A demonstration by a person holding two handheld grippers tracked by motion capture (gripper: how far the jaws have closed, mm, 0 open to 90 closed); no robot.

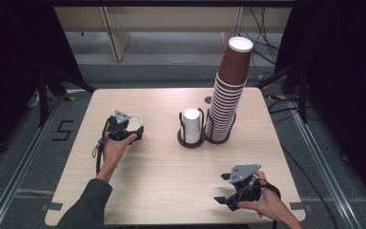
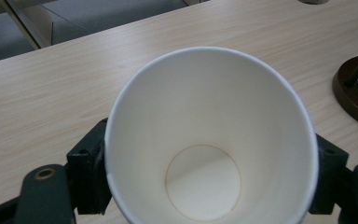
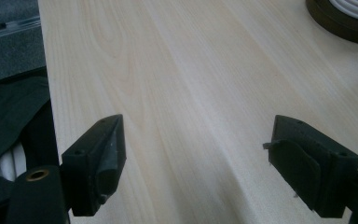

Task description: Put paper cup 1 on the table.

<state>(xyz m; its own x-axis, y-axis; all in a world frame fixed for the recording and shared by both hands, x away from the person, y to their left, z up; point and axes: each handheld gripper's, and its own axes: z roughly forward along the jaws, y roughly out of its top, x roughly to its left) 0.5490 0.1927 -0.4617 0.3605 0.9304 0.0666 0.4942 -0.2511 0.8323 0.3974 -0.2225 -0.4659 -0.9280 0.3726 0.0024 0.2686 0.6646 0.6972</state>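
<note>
Paper cup [image 2: 212,140] gripped in left gripper [image 1: 126,130], left of the holder [image 1: 191,141]; right gripper [image 1: 231,188] holds nothing.

Landmark: the dark round holder at mid-table [image 1: 162,176], an upturned white cup [image 1: 191,124] seated on it between thin posts. Just right of the holder, touching it: a tall, leaning stack [image 1: 228,93] of brown cups on its own base. Left of the holder, a short way off: the paper cup, white inside, mouth toward the left gripper's camera, both jaws pressed against its outer wall near the rim, above the wood. Well right of and nearer the person than the holder: the right gripper, jaws spread wide apart over bare tabletop, near the table's front edge.
</note>
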